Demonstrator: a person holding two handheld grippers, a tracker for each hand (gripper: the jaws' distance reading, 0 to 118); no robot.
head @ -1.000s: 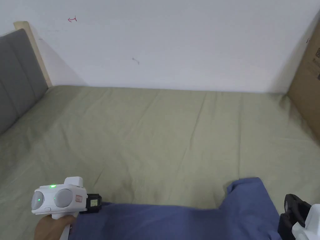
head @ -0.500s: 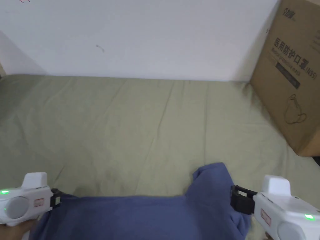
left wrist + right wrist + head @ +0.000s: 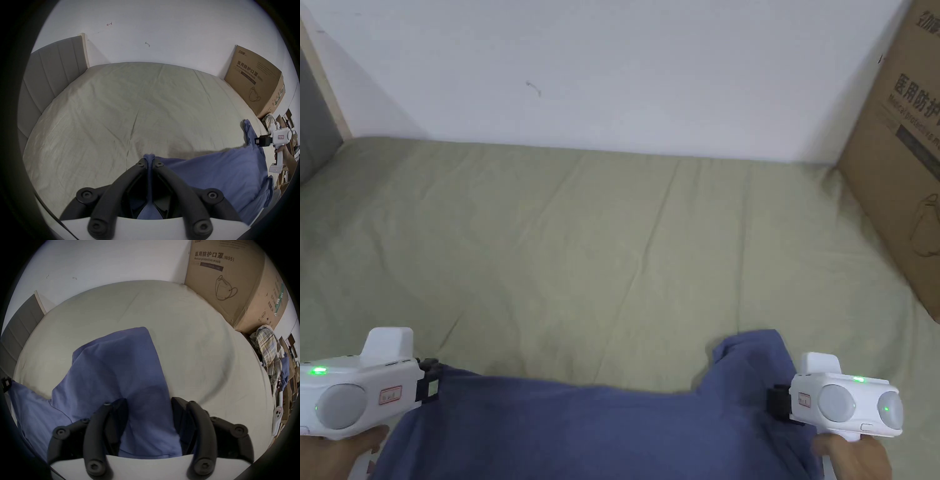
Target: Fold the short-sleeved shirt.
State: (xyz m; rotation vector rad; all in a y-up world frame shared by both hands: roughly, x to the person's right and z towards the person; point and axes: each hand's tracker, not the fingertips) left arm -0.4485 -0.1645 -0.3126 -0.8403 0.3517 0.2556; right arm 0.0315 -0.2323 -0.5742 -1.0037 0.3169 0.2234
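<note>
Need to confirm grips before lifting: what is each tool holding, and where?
Left tool pinches the blue shirt's edge. Right tool's jaws stand apart around a shirt flap, not clamped.

A plain blue, soft-cloth short-sleeved shirt lies spread across the near edge of a pale green sheet. Its far edge runs roughly straight from left to right. At its right end one sleeve juts away from the near edge, lying flat.

Soft, even indoor light, no glare; faint shadows in the wall corners. Both gripper views bulge with fisheye distortion inside dark vignettes, and the right one is slightly motion-blurred.
</note>
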